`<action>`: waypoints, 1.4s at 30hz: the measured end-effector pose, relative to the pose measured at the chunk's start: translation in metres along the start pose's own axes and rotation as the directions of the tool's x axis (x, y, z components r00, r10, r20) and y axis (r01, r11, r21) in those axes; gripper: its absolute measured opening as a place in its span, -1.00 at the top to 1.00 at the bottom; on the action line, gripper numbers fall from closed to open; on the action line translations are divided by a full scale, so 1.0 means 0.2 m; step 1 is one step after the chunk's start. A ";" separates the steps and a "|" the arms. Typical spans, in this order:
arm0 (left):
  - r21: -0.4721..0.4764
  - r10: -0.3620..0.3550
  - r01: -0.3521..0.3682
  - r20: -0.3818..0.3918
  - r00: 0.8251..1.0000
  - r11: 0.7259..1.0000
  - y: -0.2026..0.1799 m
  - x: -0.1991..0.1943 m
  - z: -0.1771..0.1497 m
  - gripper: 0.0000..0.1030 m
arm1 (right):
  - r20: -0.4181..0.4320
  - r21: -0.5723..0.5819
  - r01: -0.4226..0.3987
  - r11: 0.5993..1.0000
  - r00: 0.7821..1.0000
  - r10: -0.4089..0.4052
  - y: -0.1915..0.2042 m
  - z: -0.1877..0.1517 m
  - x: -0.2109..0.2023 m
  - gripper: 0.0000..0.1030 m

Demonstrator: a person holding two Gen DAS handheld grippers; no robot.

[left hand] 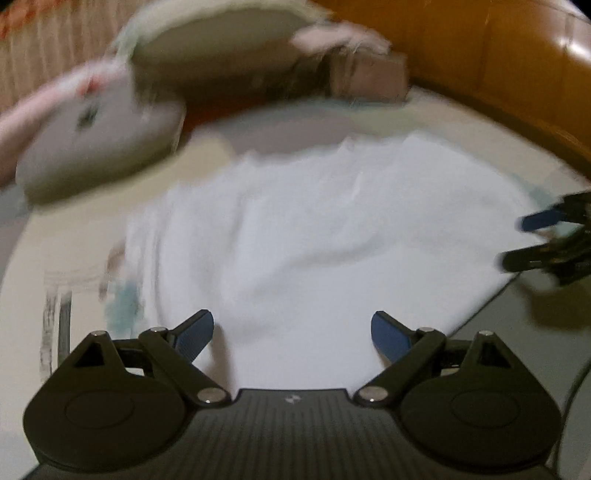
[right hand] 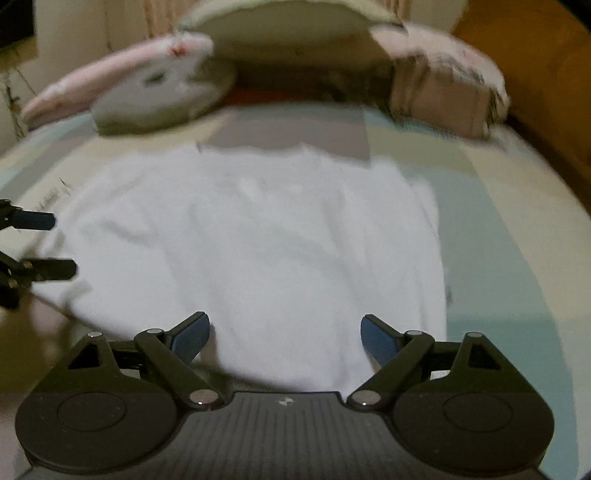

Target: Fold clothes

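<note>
Your white garment [left hand: 314,236] lies spread across the middle of the bed [right hand: 498,229], filling the centre of both wrist views (both are blurred, so fine creases and edges are hard to read). Your left gripper [left hand: 291,334] sits at the garment's near edge, at 6 o'clock in its own view, jaws spread wide with nothing between the blue pads. Your right gripper [right hand: 284,336] is also spread wide and empty, low over the near edge of the cloth. In the left wrist view the right gripper shows at 3 o'clock, at the cloth's side edge; in the right wrist view the left gripper shows at 9 o'clock, likewise at the side edge. Whether either one touches the fabric, you cannot tell. Beyond the garment, at 12 o'clock, a pale pillow [right hand: 288,33] lies with a plush toy [right hand: 162,88] toward 10 o'clock. An orange-brown wooden bed frame [left hand: 517,70] curves past at 1 to 2 o'clock.
</note>
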State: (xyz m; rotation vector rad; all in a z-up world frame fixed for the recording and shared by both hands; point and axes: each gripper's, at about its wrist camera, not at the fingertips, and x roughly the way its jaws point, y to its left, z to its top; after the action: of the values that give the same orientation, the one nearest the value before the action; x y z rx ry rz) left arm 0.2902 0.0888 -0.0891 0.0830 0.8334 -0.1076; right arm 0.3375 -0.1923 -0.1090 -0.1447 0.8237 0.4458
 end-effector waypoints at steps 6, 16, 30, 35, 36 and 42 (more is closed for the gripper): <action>0.038 -0.031 0.030 0.034 0.999 0.999 0.05 -0.16 -0.07 -0.79 | 0.004 0.037 -0.058 0.998 0.998 0.058 -0.17 -0.07 -0.19 -0.92; 0.734 0.051 -0.201 0.222 0.974 0.649 -0.52 -0.15 -0.19 -0.80 | 0.143 -0.628 0.185 0.756 0.982 -0.122 0.25 -0.14 -0.14 -0.93; 0.782 0.006 -0.224 0.272 0.962 0.582 -0.71 0.01 -0.15 -0.82 | 0.435 -0.783 0.461 0.419 0.886 -0.162 0.49 -0.16 -0.01 -1.00; 0.761 0.043 -0.259 0.292 0.955 0.595 -0.66 0.04 -0.13 -0.88 | 0.410 -0.769 0.436 0.468 0.898 -0.161 0.45 -0.13 -0.03 -1.00; 0.756 0.070 -0.279 0.296 0.953 0.592 -0.64 0.05 -0.13 -0.88 | 0.396 -0.779 0.423 0.462 0.904 -0.160 0.44 -0.14 -0.02 -1.00; 0.705 0.166 -0.309 0.267 0.949 0.638 -0.53 0.04 -0.14 -0.88 | 0.357 -0.791 0.385 0.476 0.922 -0.154 0.46 -0.18 0.04 -1.00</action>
State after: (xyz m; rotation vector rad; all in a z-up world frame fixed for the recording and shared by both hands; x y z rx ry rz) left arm 0.2611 -0.0132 -0.1170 0.9571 0.5412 -0.1980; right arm 0.2770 -0.1169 -0.1350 -1.1345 0.2485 0.5205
